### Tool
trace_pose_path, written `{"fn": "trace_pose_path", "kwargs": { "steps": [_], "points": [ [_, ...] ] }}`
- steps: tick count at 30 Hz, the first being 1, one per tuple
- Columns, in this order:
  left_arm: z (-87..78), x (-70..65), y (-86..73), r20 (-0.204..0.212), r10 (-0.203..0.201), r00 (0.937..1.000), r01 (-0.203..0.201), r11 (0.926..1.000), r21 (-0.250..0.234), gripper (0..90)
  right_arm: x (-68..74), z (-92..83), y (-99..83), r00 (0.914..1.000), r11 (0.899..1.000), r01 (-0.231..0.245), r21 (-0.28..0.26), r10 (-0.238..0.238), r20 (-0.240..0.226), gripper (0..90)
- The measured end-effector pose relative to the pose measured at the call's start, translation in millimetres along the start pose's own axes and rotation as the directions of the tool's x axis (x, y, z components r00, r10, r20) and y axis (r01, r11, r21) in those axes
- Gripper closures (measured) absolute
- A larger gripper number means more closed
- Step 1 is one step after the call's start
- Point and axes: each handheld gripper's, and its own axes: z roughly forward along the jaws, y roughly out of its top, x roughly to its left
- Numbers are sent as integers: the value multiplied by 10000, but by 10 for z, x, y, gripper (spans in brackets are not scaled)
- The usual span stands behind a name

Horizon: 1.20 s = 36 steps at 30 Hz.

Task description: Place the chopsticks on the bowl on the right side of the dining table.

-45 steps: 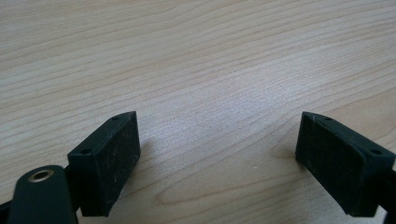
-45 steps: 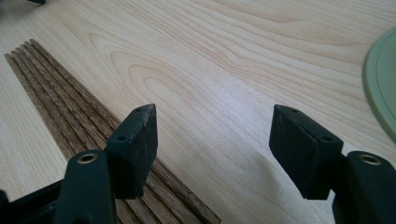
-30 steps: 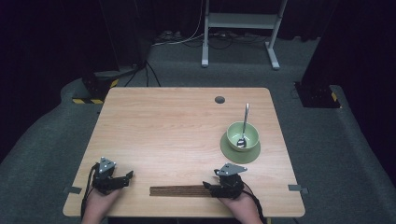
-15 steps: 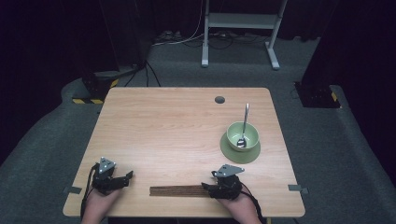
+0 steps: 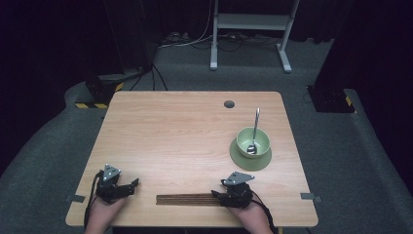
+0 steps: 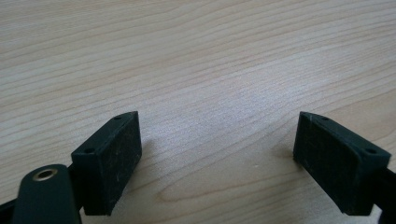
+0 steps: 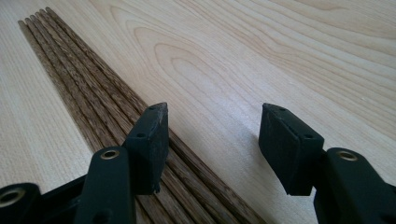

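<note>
You are holding your right gripper (image 7: pixel 212 140) over the near end of the thin dark brown wooden chopsticks (image 7: pixel 100 105), lying side by side on the pale wooden surface (image 5: pixel 185 131) near its front edge. Its jaws have just been closing but are gripping nothing; one jaw is sitting on the sticks. Your left gripper (image 6: pixel 217 156) is resting wide open over bare wood. The sticks look light, stiff and smooth, so they may roll; pinching across one near its end looks best. No writing is showing.

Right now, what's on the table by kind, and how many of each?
Dark wooden chopsticks: 5 or so, in one row, hard to separate
Green bowl: 1
Green saucer: 1
Metal spoon: 1
Total: about 8
</note>
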Motion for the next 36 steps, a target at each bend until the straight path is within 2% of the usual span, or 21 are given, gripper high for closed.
{"fn": "trace_pose_path", "kwargs": {
  "steps": [5,12,19,25,36],
  "points": [
    [0,0,0,0,-1,10000,1,10000,-1,153,-29,1,5,9993,9998,159,111,-163,326,435],
    [0,1,0,3,-5,10000,5,10000,0,153,-122,-18,2,9991,10000,-21,73,18,431,491],
    [1,3,1,7,2,10000,-2,10000,-8,156,-96,-16,12,9983,9986,523,40,-524,263,575],
    [1,4,1,1,-11,10000,11,10000,-22,162,-112,5,18,9986,9986,519,120,-518,-50,644],
    [0,4,1,-4,-7,10000,7,10000,-17,162,-153,-3,12,9980,9979,632,128,-631,-65,761]
  ]
}}
